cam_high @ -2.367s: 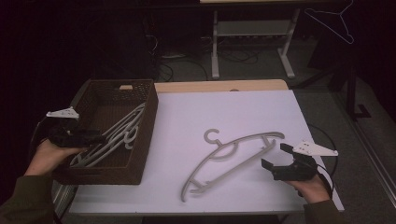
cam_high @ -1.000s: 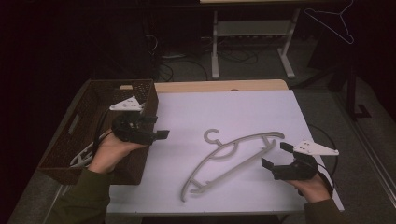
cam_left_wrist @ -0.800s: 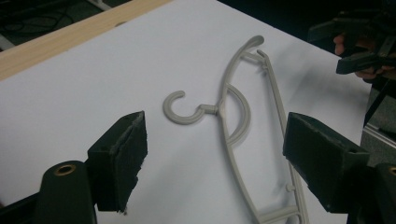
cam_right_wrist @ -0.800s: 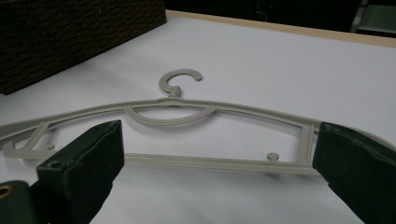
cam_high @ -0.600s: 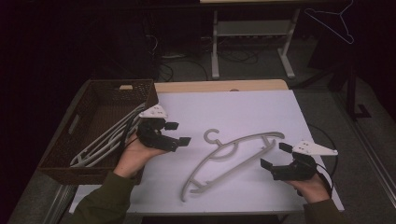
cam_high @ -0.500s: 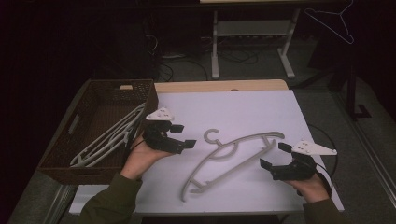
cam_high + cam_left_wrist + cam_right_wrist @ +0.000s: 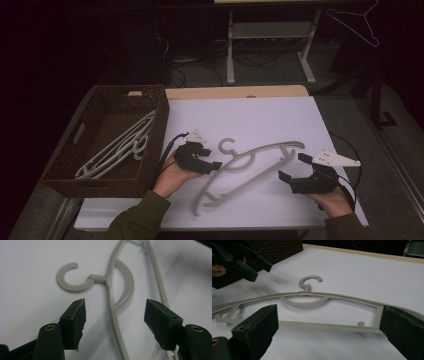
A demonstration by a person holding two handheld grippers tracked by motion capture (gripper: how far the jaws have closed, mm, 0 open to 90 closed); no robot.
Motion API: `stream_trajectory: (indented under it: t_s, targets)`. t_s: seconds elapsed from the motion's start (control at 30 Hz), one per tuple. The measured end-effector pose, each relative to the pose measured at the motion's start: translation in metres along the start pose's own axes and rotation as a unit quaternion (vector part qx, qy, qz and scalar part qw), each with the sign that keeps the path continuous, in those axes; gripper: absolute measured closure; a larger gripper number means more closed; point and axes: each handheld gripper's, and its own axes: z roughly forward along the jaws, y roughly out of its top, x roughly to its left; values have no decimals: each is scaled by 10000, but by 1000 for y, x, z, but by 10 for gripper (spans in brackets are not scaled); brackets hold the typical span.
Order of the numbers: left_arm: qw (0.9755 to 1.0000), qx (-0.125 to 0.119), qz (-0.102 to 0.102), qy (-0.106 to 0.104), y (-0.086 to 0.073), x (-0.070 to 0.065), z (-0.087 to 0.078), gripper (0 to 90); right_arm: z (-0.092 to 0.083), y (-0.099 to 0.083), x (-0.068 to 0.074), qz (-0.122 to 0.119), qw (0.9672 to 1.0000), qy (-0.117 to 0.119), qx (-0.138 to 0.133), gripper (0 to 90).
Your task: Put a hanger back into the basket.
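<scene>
We are holding a hand-held gripper in each hand over the white table, and the grey plastic hanger we are working on is lying flat near the middle of it, its hook pointing toward the basket side. Our left hand-held gripper is hovering just beside the hanger's hook and neck; in the left gripper view its jaws are standing apart, with the hanger's neck and upper arm lying on the table between and below them, and the pads are not pressing on it. Those jaws have just been closing somewhat, yet a clear gap is showing on both sides of the grey plastic. Our right hand-held gripper is resting low at the hanger's far end, near the table's right front corner, its jaws also standing wide apart; in the right gripper view the hanger is stretching across in front of them, its end reaching just beside the right-hand jaw, though we cannot tell whether it is touching. To the left of the table's white surface a dark woven basket is sitting, and inside it other grey hangers are lying slantwise. The left hand-held gripper is also showing far off in the right gripper view, in front of the basket.
</scene>
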Motion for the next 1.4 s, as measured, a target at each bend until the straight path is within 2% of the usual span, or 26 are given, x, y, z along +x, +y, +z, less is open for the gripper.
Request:
stream_trajectory:
  t_s: [0.13, 0.27, 0.33, 0.43, 0.53, 0.57, 0.6, 0.83, 0.93, 1.17, 1.4]
  targets:
    - [9999, 133, -7, 33, -5, 4, 9, 338, 2, 0, 2, -26, 10000, 23, 34, 22]
    - [9999, 138, -30, 16, -6, 6, 11, 338, 4, 3, 6, 16, 9998, 55, 168, 186]
    - [9999, 134, -21, -10, -6, 7, 11, 336, 6, 6, 7, 18, 9997, 108, 239, 308]
    - [9999, 102, -35, -63, -6, 6, 11, 329, 11, 10, 8, 0, 9994, 163, 308, 556]
    - [9999, 96, 0, -87, -6, 6, 12, 326, 21, 11, 6, -46, 9983, 174, 546, 803]
    - [9999, 99, 19, -105, -6, 6, 12, 324, 25, 11, 6, -122, 9977, 168, 638, 870]
    - [9999, 95, 22, -121, -6, 6, 12, 321, 29, 10, 5, -125, 9972, 138, 723, 892]
    - [9999, 64, -44, -140, -6, 7, 13, 266, 49, 5, 6, -362, 9927, 16, 1154, 894]
    - [9999, 74, -35, -143, -6, 7, 13, 263, 54, 3, 5, -380, 9911, -33, 1274, 895]
    - [9998, 94, -35, -145, -6, 7, 14, 263, 61, -1, 3, -458, 9884, -116, 1444, 895]
    - [9998, 193, 26, -111, -6, 6, 18, 266, 64, -5, 4, -402, 9871, -159, 1539, 896]
